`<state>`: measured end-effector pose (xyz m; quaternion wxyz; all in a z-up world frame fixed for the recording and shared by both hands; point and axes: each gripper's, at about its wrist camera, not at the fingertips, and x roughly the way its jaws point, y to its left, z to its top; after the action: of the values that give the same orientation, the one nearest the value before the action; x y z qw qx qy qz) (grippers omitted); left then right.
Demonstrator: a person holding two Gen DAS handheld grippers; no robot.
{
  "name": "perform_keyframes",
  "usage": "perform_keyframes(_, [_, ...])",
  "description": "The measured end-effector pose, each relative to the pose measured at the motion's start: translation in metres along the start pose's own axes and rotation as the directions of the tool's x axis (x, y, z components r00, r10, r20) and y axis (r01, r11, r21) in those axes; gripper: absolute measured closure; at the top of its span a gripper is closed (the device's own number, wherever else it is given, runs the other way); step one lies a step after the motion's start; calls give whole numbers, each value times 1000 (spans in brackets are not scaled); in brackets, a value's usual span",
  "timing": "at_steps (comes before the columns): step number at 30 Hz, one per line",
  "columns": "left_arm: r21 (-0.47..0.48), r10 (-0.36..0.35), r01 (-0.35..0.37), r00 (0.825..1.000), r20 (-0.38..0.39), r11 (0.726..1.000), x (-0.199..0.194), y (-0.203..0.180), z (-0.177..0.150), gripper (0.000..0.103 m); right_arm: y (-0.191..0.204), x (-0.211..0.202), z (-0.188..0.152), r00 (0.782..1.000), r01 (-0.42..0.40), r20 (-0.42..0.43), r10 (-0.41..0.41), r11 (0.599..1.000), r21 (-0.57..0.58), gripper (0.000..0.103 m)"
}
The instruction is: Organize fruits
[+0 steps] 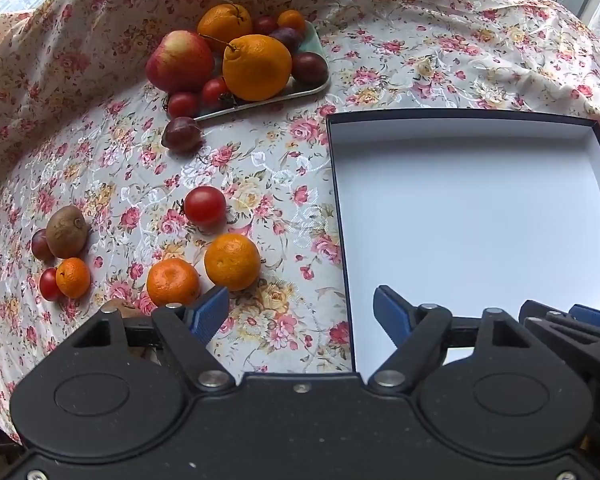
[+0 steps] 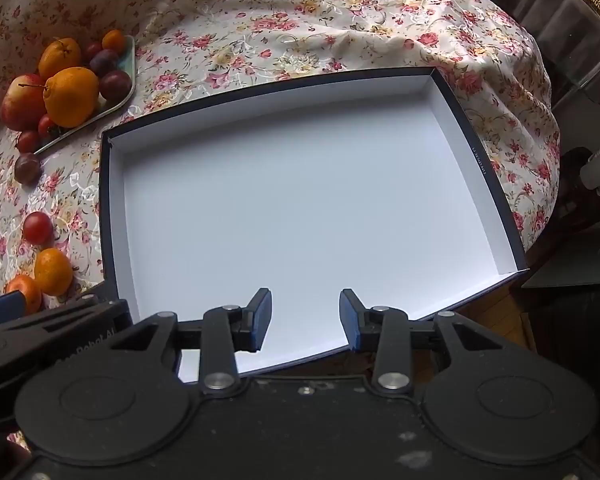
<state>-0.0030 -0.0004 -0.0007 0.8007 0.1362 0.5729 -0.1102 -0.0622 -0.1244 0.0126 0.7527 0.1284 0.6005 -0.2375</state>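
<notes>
Loose fruit lies on the floral cloth: two tangerines (image 1: 232, 262) (image 1: 173, 282), a red tomato (image 1: 205, 205), a dark plum (image 1: 181, 133), and at the left a kiwi (image 1: 66, 232) with a small tangerine (image 1: 73, 278). A green tray (image 1: 256, 102) holds an apple (image 1: 180, 61), big oranges (image 1: 257, 67) and plums. A white-lined dark box (image 1: 472, 216) (image 2: 300, 200) has nothing in it. My left gripper (image 1: 301, 312) is open and holds nothing, just in front of the two tangerines. My right gripper (image 2: 305, 316) is open over the box's near edge.
The floral cloth (image 2: 300, 32) rises in folds behind the tray and box. The table edge drops off at the right, with dark furniture (image 2: 572, 272) beyond. The right gripper's body shows at the lower right of the left wrist view (image 1: 572, 328).
</notes>
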Motion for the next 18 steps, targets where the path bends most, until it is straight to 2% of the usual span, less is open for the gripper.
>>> perform_keyframes(18, [-1, -3, 3, 1000, -2, 1000, -1, 0, 0, 23, 0, 0, 0, 1000, 0, -5, 0, 1000, 2, 64])
